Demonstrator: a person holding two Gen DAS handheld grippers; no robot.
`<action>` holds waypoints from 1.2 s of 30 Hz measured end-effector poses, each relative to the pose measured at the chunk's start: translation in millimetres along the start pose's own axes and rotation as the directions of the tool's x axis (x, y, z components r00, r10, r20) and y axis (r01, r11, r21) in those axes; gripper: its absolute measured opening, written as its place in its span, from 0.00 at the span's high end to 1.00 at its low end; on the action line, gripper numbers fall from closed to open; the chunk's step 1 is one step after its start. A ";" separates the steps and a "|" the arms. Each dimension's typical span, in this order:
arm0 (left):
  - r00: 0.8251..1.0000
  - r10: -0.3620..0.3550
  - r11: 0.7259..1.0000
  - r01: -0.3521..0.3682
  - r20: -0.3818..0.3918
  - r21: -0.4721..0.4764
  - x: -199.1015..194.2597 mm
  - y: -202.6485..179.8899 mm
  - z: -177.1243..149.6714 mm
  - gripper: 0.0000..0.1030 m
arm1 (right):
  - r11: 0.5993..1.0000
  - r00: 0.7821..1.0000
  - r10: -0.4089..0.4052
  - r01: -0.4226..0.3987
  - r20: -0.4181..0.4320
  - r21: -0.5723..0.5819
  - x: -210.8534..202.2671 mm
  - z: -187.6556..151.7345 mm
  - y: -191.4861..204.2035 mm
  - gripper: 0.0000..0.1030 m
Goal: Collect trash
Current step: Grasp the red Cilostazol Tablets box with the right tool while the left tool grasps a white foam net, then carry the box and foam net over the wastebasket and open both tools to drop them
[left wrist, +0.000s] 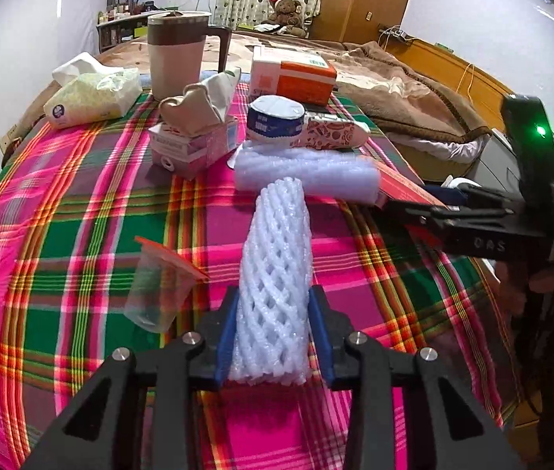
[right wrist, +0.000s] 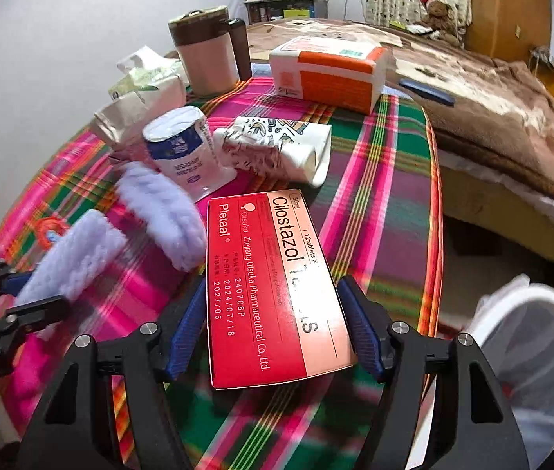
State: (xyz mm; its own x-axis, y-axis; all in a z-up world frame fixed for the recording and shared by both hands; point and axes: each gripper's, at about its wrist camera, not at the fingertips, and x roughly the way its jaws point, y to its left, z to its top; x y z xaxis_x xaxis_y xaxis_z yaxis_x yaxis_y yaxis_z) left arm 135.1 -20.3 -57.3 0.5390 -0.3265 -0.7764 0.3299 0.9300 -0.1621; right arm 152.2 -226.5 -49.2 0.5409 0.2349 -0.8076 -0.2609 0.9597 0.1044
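A white foam net sleeve point(left wrist: 277, 258) lies lengthwise on the plaid tablecloth point(left wrist: 61, 215), and my left gripper point(left wrist: 273, 301) is shut on its near end, blue pads pressing both sides. The right wrist view shows the same sleeve point(right wrist: 77, 262) in the left gripper point(right wrist: 22, 297) at the left edge. My right gripper point(right wrist: 273, 286) is shut on a red medicine box point(right wrist: 273, 286), held by its long edges just above the cloth. From the left wrist view the right gripper point(left wrist: 394, 205) and box point(left wrist: 402, 178) sit at the right. A second foam sleeve point(left wrist: 308, 174) lies crosswise behind.
A clear plastic cup point(left wrist: 155, 286) lies left of the held sleeve. Further back are a yogurt cup point(left wrist: 275, 121), a patterned carton point(left wrist: 335, 131), a pink box point(left wrist: 194, 145), tissue packs point(left wrist: 92, 98), an orange box point(left wrist: 296, 74) and a jug point(left wrist: 177, 55). A white bin point(right wrist: 531, 352) stands beside the table.
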 end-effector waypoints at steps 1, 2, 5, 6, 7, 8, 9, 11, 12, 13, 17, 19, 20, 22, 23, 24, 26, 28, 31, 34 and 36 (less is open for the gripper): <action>1.000 0.001 1.000 -0.001 0.002 0.002 -1.3 -0.7 -0.8 0.65 | 1.000 1.000 0.005 -0.005 0.001 0.010 -2.0 -2.3 -0.5 0.34; 1.000 -0.002 1.000 0.002 0.006 0.000 -2.9 -1.3 -1.5 0.65 | 1.000 1.000 0.013 -0.013 0.007 0.023 -6.1 -6.4 -1.2 0.34; 1.000 -0.010 1.000 0.010 0.015 0.004 -6.8 -5.4 -2.3 0.65 | 0.998 0.999 0.043 -0.044 0.020 0.055 -14.0 -15.7 -3.2 0.34; 1.000 -0.013 1.000 0.013 0.021 0.007 -8.0 -7.1 -2.5 0.65 | 0.997 0.999 0.041 -0.043 0.026 0.062 -17.4 -19.8 -3.1 0.34; 1.000 -0.012 1.000 0.011 0.023 0.010 -8.6 -9.1 -1.9 0.65 | 0.997 0.999 0.036 -0.038 0.029 0.067 -18.8 -21.9 -2.7 0.34; 1.000 -0.009 1.000 0.009 0.025 0.014 -9.2 -11.5 -0.5 0.65 | 0.997 0.999 0.035 -0.038 0.038 0.074 -22.0 -25.9 -2.5 0.34; 1.000 -0.010 1.000 0.010 0.030 0.019 -9.5 -14.2 1.4 0.65 | 0.996 0.998 0.037 -0.041 0.044 0.080 -24.9 -28.8 -2.5 0.34; 0.999 -0.021 0.999 0.020 0.038 0.029 -10.3 -20.5 5.1 0.65 | 0.995 0.998 0.015 -0.021 0.061 0.095 -33.4 -33.9 -3.8 0.34; 0.999 -0.033 0.999 0.031 0.041 0.036 -10.3 -24.9 7.0 0.65 | 0.995 0.997 0.002 -0.010 0.078 0.102 -40.0 -37.2 -4.2 0.34; 0.998 -0.043 0.998 0.041 0.042 0.046 -9.7 -29.9 9.2 0.65 | 0.994 0.996 -0.004 -0.005 0.089 0.110 -45.4 -39.7 -5.3 0.34; 0.995 -0.096 0.992 0.093 0.040 0.080 -6.9 -49.3 17.6 0.65 | 0.988 0.989 -0.083 0.067 0.118 0.136 -67.0 -50.9 -14.0 0.34; 0.993 -0.110 0.989 0.105 0.038 0.103 -3.8 -61.4 23.2 0.65 | 0.984 0.986 -0.109 0.089 0.125 0.156 -74.3 -55.1 -21.2 0.34; 0.991 -0.124 0.987 0.119 0.039 0.110 -2.7 -67.3 26.2 0.65 | 0.979 0.984 -0.127 0.103 0.129 0.175 -79.6 -58.0 -27.8 0.34; 0.988 -0.152 0.981 0.146 0.036 0.130 -0.7 -80.8 31.1 0.65 | 0.971 0.978 -0.151 0.121 0.141 0.204 -88.6 -63.8 -37.5 0.34; 0.986 -0.162 0.977 0.156 0.034 0.145 0.8 -88.8 33.5 0.65 | 0.965 0.975 -0.169 0.133 0.147 0.227 -94.2 -67.4 -44.9 0.34; 0.984 -0.174 0.973 0.167 0.028 0.160 2.3 -96.2 35.4 0.65 | 0.958 0.971 -0.185 0.144 0.151 0.247 -99.1 -70.4 -51.4 0.34; 0.978 -0.210 0.961 0.205 0.012 0.185 6.8 -113.8 40.0 0.65 | 0.943 0.962 -0.225 0.174 0.157 0.284 -110.4 -77.8 -63.6 0.34; 0.974 -0.228 0.952 0.221 0.005 0.210 12.2 -131.6 43.9 0.65 | 0.926 0.952 -0.264 0.205 0.157 0.316 -118.9 -83.1 -74.7 0.34; 0.964 -0.265 0.935 0.259 -0.010 0.241 21.8 -157.7 49.8 0.65 | 0.900 0.941 -0.306 0.235 0.147 0.368 -126.4 -91.9 -93.6 0.34; 0.959 -0.283 0.924 0.277 -0.017 0.262 24.7 -180.9 54.1 0.65 | 0.882 0.933 -0.334 0.260 0.131 0.392 -127.7 -99.2 -105.2 0.34; 0.948 -0.316 0.911 0.315 -0.040 0.266 27.5 -195.0 57.3 0.64 | 0.871 0.932 -0.337 0.256 0.132 0.420 -129.5 -104.3 -113.1 0.34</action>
State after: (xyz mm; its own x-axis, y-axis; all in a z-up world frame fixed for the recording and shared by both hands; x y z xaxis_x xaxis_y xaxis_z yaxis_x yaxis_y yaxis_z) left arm 130.0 -220.3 -12.2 0.3754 -0.5969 -0.7091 0.6765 0.6994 -0.2305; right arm 28.2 -381.5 -17.0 0.6974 -0.0845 -0.7117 0.2474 0.9604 0.1284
